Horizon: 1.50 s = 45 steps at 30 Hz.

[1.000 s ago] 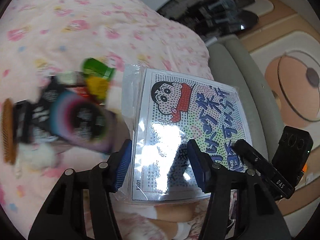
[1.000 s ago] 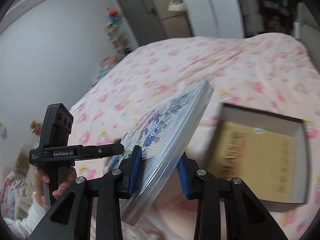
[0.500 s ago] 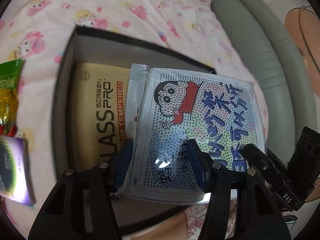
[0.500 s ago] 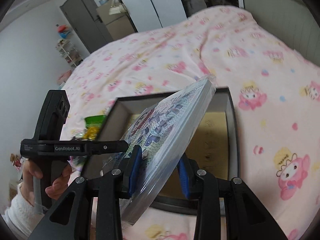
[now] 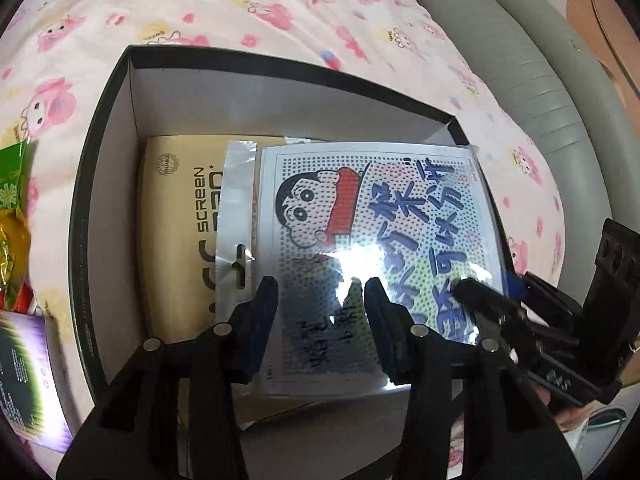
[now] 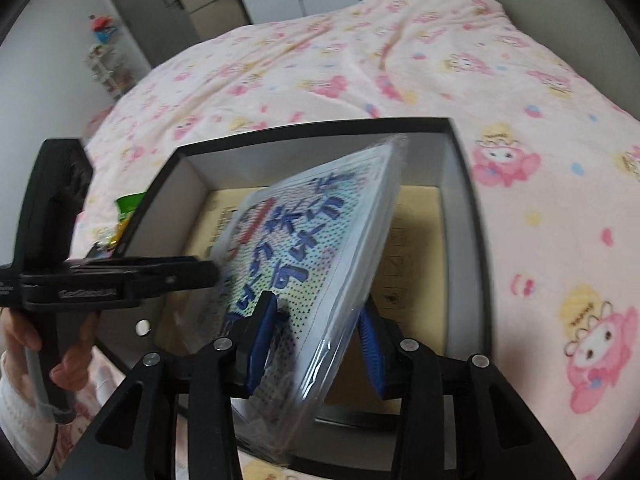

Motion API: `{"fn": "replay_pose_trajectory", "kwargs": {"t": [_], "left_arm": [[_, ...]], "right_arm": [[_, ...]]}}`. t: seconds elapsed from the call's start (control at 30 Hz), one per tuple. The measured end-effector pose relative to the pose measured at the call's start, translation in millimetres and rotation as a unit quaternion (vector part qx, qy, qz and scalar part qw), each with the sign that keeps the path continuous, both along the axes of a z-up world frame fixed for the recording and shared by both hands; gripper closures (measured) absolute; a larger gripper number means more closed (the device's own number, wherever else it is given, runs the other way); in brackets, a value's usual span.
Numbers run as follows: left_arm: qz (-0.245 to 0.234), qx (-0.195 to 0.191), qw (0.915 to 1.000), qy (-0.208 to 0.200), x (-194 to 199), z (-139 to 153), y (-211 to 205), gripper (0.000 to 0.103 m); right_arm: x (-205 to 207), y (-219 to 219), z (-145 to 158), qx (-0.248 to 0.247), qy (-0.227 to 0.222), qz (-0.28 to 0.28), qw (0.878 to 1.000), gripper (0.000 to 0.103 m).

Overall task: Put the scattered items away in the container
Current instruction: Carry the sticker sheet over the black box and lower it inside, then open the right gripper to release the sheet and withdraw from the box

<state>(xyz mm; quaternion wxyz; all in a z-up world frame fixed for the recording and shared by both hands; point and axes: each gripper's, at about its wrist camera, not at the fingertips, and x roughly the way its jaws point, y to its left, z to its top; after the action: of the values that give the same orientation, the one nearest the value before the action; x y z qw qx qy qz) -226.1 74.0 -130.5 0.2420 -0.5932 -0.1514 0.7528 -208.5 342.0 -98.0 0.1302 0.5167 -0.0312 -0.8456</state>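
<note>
Right gripper (image 6: 316, 344) holds cartoon packet (image 6: 320, 240) tilted inside box (image 6: 468, 216) walls.

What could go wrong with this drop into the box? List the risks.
1. The cartoon packet hangs tilted in the right gripper, one corner near the box wall; it may catch on the rim.
2. Its glossy sleeve could slip from the fingers early.
3. It may land askew on the screen protector pack.
</note>
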Motion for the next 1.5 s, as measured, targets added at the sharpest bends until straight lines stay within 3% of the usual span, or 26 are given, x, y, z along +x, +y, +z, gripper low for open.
{"fn": "replay_pose_trajectory", "kwargs": {"t": [0.17,0.3,0.4,0.47,0.57,0.67,0.77,0.93,1.03,1.1,1.17,1.23,1.33,1.5], "left_arm": [[0.016,-0.028,0.9988,0.038,1.8,7.2,5.7,0.048],[0.061,-0.048,0.9967,0.024,-16.9,6.3,8.4,0.045],[0.077,-0.080,0.9937,-0.015,-31.9,-5.7,19.6,0.041],[0.076,-0.059,0.9945,-0.042,-36.1,-12.1,15.1,0.031],[0.092,-0.009,0.9909,-0.098,-48.6,-27.4,10.2,0.030],[0.104,-0.018,0.9882,-0.111,-56.4,-36.1,9.9,0.030],[0.099,-0.018,0.9896,-0.103,-55.5,-32.7,17.6,0.021],[0.024,-0.027,0.9953,-0.090,-45.0,-29.0,49.0,0.022],[-0.018,-0.024,0.9952,-0.092,-37.2,-26.4,61.2,0.022],[-0.013,-0.021,0.9958,-0.089,-37.0,-24.9,55.6,0.025],[0.009,-0.030,0.9959,-0.085,-38.1,-24.1,42.4,0.044],[0.029,-0.046,0.9959,-0.072,-39.2,-21.1,30.8,0.054],[0.050,-0.064,0.9943,-0.069,-38.4,-22.2,22.3,0.054],[0.009,-0.051,0.9964,-0.067,-31.1,-17.7,35.9,0.054]], "right_arm": [[-8.7,2.6,-0.4,0.054,0.020,-0.044,0.997,0.065],[-25.5,-0.7,0.1,0.043,0.034,-0.065,0.996,0.065],[-35.4,-5.3,2.5,0.050,0.040,-0.061,0.996,0.065],[-30.7,0.4,6.8,0.048,0.054,-0.068,0.995,0.065],[-21.6,8.5,19.0,0.065,0.067,-0.099,0.991,0.065],[-8.5,14.7,35.9,0.065,0.102,-0.090,0.989,0.057],[-8.7,29.0,32.9,0.062,0.101,-0.100,0.988,0.057],[-17.4,57.0,9.9,0.004,0.051,-0.128,0.990,0.057],[-20.8,65.3,2.5,-0.001,0.046,-0.146,0.988,0.057],[-22.2,69.7,0.4,-0.005,0.045,-0.156,0.987,0.057],[-23.7,73.3,-1.3,-0.011,0.044,-0.161,0.986,0.057],[-22.8,73.6,-2.3,-0.009,0.044,-0.161,0.986,0.057],[-21.8,70.3,-4.0,0.005,0.044,-0.153,0.987,0.057],[-24.8,70.0,-10.4,0.001,0.033,-0.149,0.988,0.057]]}}
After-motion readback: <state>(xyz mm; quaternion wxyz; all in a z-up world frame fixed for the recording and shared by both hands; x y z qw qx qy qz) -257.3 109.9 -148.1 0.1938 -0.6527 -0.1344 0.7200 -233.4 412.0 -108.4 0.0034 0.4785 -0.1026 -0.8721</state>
